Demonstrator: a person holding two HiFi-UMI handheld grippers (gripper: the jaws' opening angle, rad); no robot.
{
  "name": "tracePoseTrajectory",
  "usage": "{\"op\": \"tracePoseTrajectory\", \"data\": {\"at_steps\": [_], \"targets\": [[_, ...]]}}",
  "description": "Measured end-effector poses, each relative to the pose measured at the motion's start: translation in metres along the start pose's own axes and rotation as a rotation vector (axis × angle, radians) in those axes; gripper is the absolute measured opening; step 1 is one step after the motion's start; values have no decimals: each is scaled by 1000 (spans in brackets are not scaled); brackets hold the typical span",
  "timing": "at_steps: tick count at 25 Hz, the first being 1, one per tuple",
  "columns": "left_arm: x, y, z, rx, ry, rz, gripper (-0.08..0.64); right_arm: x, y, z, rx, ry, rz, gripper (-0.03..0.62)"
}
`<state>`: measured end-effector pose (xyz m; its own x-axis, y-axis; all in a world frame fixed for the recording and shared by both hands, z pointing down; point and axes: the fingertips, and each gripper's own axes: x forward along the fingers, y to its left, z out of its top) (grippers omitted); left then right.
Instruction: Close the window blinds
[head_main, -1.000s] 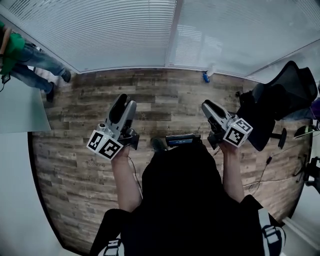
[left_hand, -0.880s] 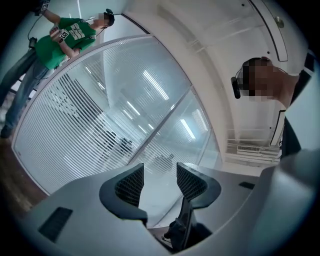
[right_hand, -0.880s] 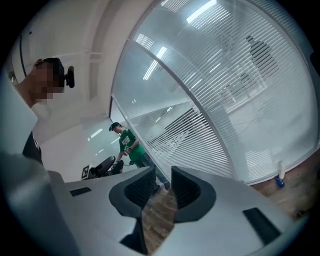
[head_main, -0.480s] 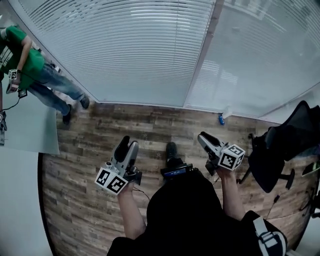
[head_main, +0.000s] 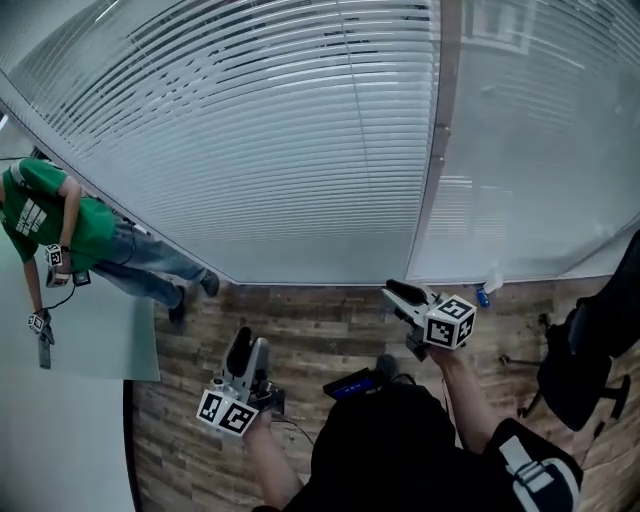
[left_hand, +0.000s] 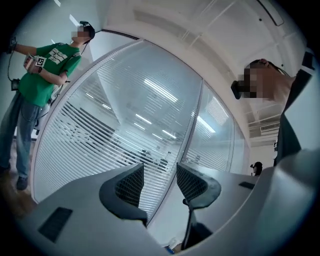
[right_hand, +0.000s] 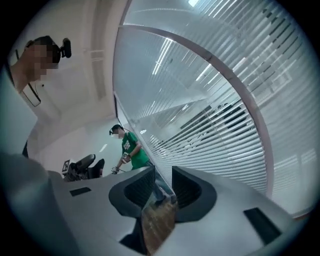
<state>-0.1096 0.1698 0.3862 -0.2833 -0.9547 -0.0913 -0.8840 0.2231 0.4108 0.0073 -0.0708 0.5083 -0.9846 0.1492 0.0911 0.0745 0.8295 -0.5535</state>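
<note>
Before the glass wall, where the lowered window blinds (head_main: 300, 150) hang with slats partly open, the left hand-held gripper (head_main: 241, 342) and right hand-held gripper (head_main: 394, 291) point level above the wooden floor (head_main: 310, 320), each with jaws slightly apart, gripping nothing, short of the blinds.

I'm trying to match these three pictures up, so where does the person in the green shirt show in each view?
Head view: the person in the green shirt is at the left edge, left of the blinds.
Left gripper view: upper left, standing.
Right gripper view: small, left of centre, just below the middle.
Shared landmark: the window post between the two blind panels.
</note>
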Motion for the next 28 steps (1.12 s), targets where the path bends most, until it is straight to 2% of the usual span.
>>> {"op": "tracePoseTrajectory", "data": {"at_steps": [7, 13, 15, 17, 21, 25, 28], "targets": [[70, 6, 4, -8, 58, -95, 218, -30, -54, 37, -94, -47, -266, 95], [141, 22, 11, -41, 78, -237, 218, -53, -78, 76, -197, -82, -483, 111], [166, 33, 16, -48, 73, -294, 218, -50, -87, 91, -221, -103, -548, 138], [183, 48, 20, -66, 81, -333, 218, -45, -93, 97, -210, -113, -610, 165], [205, 92, 30, -92, 102, -383, 218, -22, -94, 109, -199, -135, -701, 170], [224, 133, 40, -105, 128, -437, 218, 3, -94, 130, -233, -162, -806, 170], [218, 166, 37, -106, 155, -454, 218, 16, -92, 130, -299, -133, -895, 171]]}}
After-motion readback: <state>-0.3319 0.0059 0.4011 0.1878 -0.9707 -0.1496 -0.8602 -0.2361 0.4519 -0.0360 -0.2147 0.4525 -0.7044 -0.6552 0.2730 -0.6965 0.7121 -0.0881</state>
